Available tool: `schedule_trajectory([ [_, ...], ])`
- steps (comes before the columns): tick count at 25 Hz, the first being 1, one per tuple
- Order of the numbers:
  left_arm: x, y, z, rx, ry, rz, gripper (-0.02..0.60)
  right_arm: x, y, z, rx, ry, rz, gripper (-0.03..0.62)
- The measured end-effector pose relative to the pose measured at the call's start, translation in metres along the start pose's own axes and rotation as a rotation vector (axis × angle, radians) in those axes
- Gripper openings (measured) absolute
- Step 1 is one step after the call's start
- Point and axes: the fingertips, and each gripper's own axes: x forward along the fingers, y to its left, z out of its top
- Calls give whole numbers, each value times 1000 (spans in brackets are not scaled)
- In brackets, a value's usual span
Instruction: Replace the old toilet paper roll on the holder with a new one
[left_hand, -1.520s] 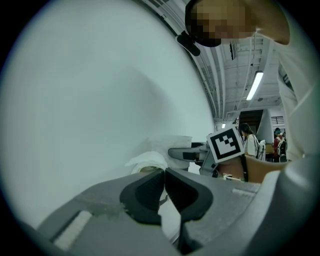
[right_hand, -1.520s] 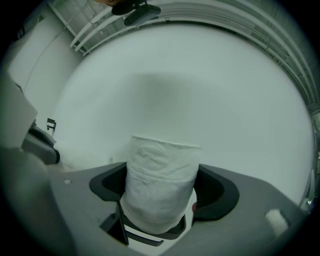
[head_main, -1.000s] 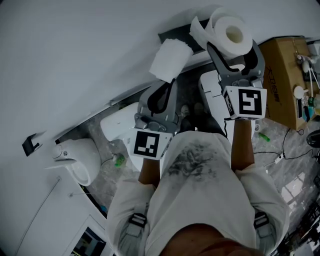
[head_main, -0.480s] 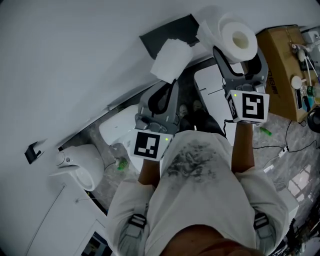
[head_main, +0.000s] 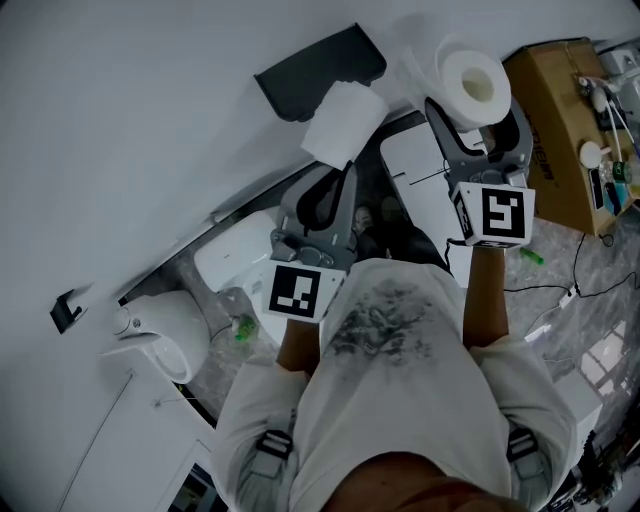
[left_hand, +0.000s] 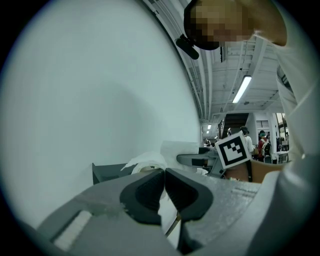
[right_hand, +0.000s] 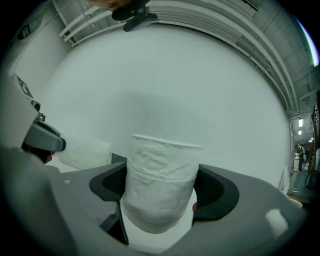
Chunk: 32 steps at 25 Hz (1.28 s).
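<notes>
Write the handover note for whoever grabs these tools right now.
Left tool: shut on what looks like the nearly used-up old roll, held clear of the holder.
Right tool: shut on the full new roll, one jaw on each side.
Holder: dark box on the wall, just beyond both rolls; no roll seen on it.
Done: old roll off.
Left: fit the new roll on the holder, then put the old roll aside.

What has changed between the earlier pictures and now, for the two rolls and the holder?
Both grippers shifted rightwards from the black holder: it was half hidden behind the old roll and now shows whole, up-left of it. Nothing was taken or let go. Unchanged: the left gripper stays shut on the old roll, the right gripper on the new roll.
</notes>
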Motion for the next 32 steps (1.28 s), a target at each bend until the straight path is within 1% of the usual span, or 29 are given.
schedule_trajectory([
  [9,8,-7,-21,-7,31,-15,14,1,-4,-28,-3,38,1,400],
  [14,13,-6,-34,-11,45,-24,14,5,-6,-49,-18,83,3,400],
  [18,18,-8,-48,-4,47,-46,14,8,-4,-64,-32,104,11,400],
  [22,23,-10,-62,-10,64,-55,14,12,-3,-75,-51,116,11,400],
  [26,26,-11,-73,-23,73,-50,14,17,1,-85,-76,109,34,400],
  [29,28,-10,-80,-30,80,-45,14,21,7,-94,-115,139,57,400],
  [32,31,-10,-86,-32,83,-38,14,26,11,-101,-153,148,75,400],
])
